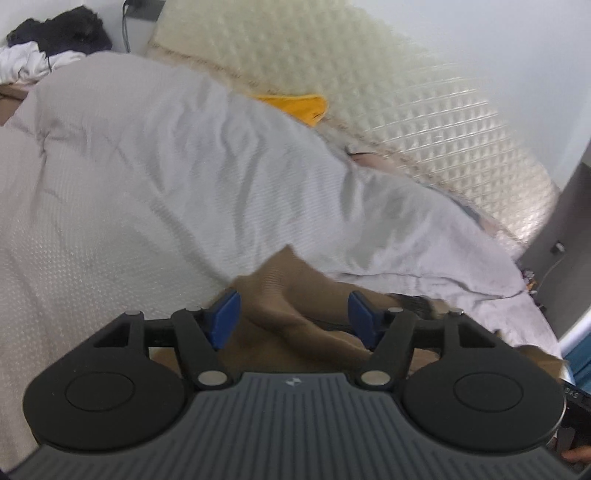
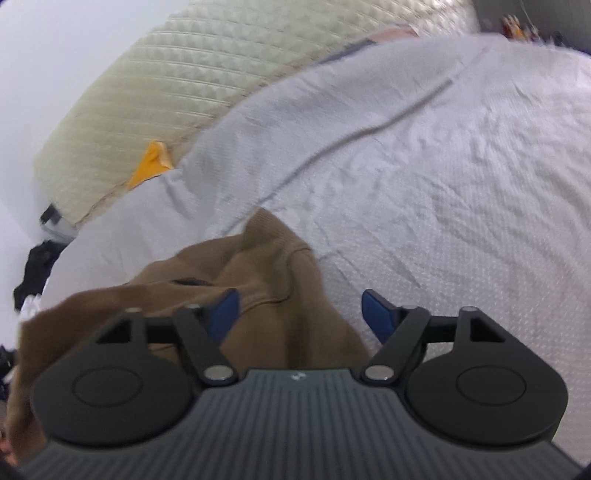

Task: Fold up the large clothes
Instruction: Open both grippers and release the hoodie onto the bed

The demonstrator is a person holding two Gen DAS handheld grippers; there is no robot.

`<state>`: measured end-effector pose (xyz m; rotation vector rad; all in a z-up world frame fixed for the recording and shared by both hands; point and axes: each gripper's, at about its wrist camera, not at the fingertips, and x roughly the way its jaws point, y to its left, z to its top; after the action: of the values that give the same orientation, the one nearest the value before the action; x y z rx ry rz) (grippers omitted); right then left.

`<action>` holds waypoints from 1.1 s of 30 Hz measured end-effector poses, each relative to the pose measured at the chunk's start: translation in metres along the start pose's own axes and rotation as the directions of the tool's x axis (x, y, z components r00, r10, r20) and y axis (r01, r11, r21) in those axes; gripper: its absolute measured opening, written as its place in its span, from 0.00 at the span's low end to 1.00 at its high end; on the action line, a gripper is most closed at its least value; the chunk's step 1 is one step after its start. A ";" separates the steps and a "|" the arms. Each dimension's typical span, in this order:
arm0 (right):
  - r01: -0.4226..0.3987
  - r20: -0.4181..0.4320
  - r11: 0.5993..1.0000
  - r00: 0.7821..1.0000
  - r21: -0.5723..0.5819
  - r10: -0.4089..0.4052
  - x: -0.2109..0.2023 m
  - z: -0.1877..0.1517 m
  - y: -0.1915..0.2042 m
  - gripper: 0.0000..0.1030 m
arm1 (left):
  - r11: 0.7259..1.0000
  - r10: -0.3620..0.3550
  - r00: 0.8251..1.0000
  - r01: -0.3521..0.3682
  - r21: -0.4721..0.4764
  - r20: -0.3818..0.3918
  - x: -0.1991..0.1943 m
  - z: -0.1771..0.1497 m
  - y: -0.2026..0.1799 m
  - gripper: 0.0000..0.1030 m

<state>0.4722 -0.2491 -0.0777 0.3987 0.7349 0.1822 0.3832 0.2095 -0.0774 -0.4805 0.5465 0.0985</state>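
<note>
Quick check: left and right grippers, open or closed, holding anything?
Left gripper: jaws open, brown garment between them, not clamped.
Right gripper: jaws open over the brown garment, not gripping it.

Matt brown cloth garment [image 2: 266, 295] on textured bedspread [image 2: 461, 192]

A white bedspread [image 1: 166, 166], quilted headboard [image 1: 369, 74], yellow cloth [image 1: 295, 105], dark clothes pile [image 1: 62, 31].

Your garment [image 1: 291, 295] is brown, a soft knit with stitched seams, bunched and crumpled rather than flat. In the left view it sits at 6 o'clock, a peak rising toward 12. In the right view it [image 2: 236, 280] spreads from centre toward 8 o'clock.
</note>
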 end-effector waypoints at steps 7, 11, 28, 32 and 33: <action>-0.045 0.029 0.997 0.998 -0.068 0.047 -0.059 -0.024 0.018 0.73 | 0.990 -0.084 0.996 0.084 0.116 -0.005 -0.061 -0.025 -0.054 0.68; -0.090 0.032 0.991 0.995 -0.099 0.094 -0.084 -0.037 0.037 0.73 | 0.970 -0.134 0.991 0.135 0.201 -0.019 -0.093 -0.053 -0.090 0.68; -0.147 -0.009 0.950 0.989 -0.276 0.151 -0.113 -0.104 0.070 0.68 | 0.944 -0.077 0.996 0.085 0.319 -0.036 -0.129 -0.119 -0.113 0.59; -0.142 -0.027 0.943 0.990 -0.302 0.140 -0.099 -0.110 0.071 0.55 | 0.945 -0.054 0.997 0.069 0.318 -0.055 -0.106 -0.117 -0.104 0.56; -0.135 -0.034 0.942 0.991 -0.306 0.130 -0.094 -0.110 0.071 0.55 | 0.946 -0.053 0.997 0.070 0.315 -0.063 -0.100 -0.119 -0.102 0.56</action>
<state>0.3265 -0.1805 -0.0641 0.1484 0.6794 0.4215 0.2629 0.0681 -0.0718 -0.1856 0.5868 -0.0631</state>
